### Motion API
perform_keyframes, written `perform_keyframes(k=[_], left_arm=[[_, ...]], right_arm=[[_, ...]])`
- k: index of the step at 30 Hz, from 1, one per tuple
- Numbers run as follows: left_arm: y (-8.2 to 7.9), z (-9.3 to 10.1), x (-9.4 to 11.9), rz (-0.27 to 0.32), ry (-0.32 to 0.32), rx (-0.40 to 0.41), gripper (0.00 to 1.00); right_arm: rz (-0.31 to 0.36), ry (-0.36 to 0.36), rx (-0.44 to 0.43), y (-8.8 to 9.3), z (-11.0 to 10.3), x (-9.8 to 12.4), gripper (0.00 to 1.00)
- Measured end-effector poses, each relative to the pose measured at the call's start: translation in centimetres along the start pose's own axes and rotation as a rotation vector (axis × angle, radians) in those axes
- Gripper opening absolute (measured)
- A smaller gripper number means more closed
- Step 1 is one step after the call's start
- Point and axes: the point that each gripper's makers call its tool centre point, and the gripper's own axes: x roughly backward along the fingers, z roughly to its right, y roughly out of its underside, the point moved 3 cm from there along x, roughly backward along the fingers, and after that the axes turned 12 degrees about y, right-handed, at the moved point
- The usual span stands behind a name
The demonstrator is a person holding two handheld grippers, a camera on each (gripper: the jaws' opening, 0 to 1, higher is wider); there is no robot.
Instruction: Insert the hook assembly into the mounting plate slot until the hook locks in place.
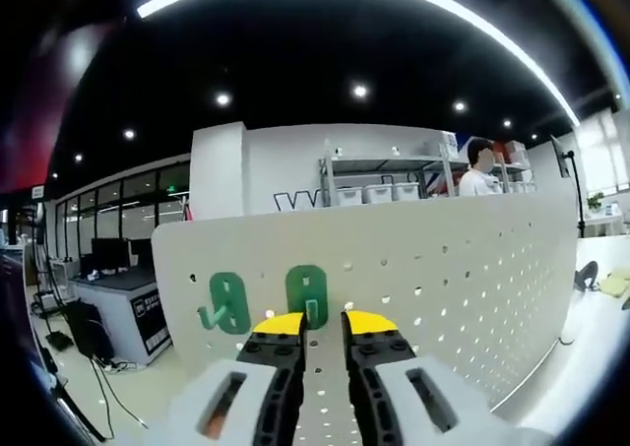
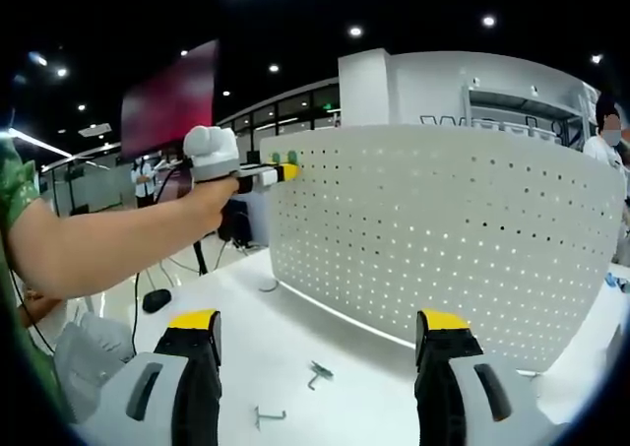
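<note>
Pegboard | your left tool narrow, straight below right green hook plate, contact unclear | right tool wide, empty, well back.

No legible text, label, brand or number appears in either view. Dark angular marks on the white rear wall, above the white perforated pegboard panel, are too blurred to read.
</note>
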Motion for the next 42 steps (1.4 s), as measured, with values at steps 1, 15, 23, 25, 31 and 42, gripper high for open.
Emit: perform_keyframes(k=[1, 15, 23, 25, 31, 42], left_arm=[[0.0, 0.0, 0.0, 0.001, -0.002, 0.0, 0.2], [-0.3, 0.6, 0.9, 0.01, 0.032, 0.029, 0.29], [-0.4, 1.3, 1.8, 0.004, 0.072, 0.04, 0.38], [-0.4, 1.5, 1.9, -0.001, 0.082, 0.04, 0.4], [0.0, 2.4, 2.4, -0.021, 0.127, 0.057, 0.45], [1.0, 3.9, 3.7, -0.057, 0.195, 0.062, 0.48]], right_arm=[[0.001, 0.0, 0.001, 0.0, 0.0, 0.0, 0.83], [0.008, -0.011, 0.012, -0.3, -0.7, 0.1, 0.82], [0.01, -0.019, 0.015, -0.4, -1.1, 0.2, 0.82], [0.01, -0.022, 0.017, -0.5, -1.2, 0.2, 0.82], [0.012, -0.025, 0.023, -0.6, -1.4, 0.3, 0.82], [0.015, -0.029, 0.026, -0.6, -2.0, 0.7, 0.82]])
